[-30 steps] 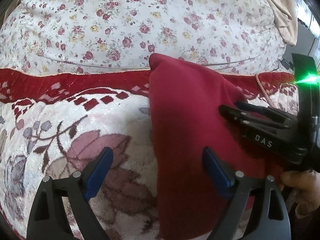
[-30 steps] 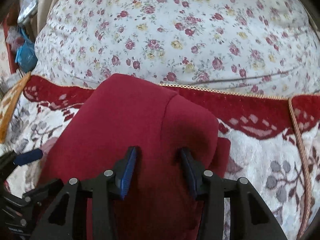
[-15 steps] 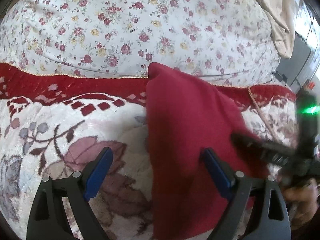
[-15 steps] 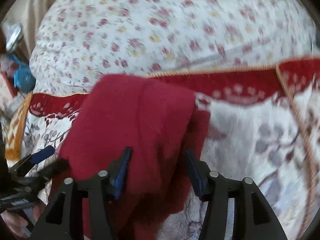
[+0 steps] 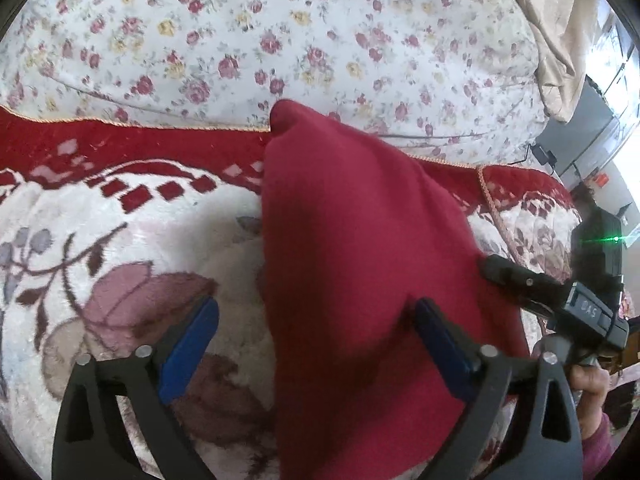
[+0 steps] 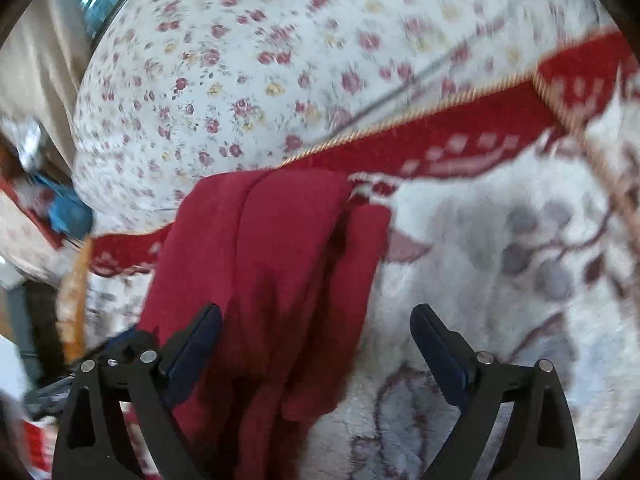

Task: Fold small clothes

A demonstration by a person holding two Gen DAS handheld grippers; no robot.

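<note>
A dark red garment [image 5: 360, 272] lies folded into a long strip on a plush blanket [image 5: 120, 248] with a cream ground, mauve leaf and flower figures and a deep red border edged in gold cord. Its far end reaches over that border to the edge of a white quilt [image 5: 280, 32] printed with small roses, which fills the upper part of both views. In the left wrist view the left tool [image 5: 316, 344] hangs over the near part of the garment with its jaws opening and spread wide: the blue pad on the picture's left stands over bare blanket, and the other pad is at the cloth's surface, though whether it touches cannot be told; nothing is pinched. At the right edge of that view the right tool [image 5: 516, 280] shows from the side, black, with a green light on its body, its tip just at the garment's right edge, and a hand [image 5: 592, 380] with a dark red sleeve behind it. In the right wrist view, which is blurred, the right tool [image 6: 316, 344] also has its jaws opening and wide apart; the garment's layered right side lies between them nearer the picture's left pad, the other pad over bare blanket, and no cloth is gripped. A beige cloth [image 5: 560, 20] hangs at the upper right of the left view.
</note>
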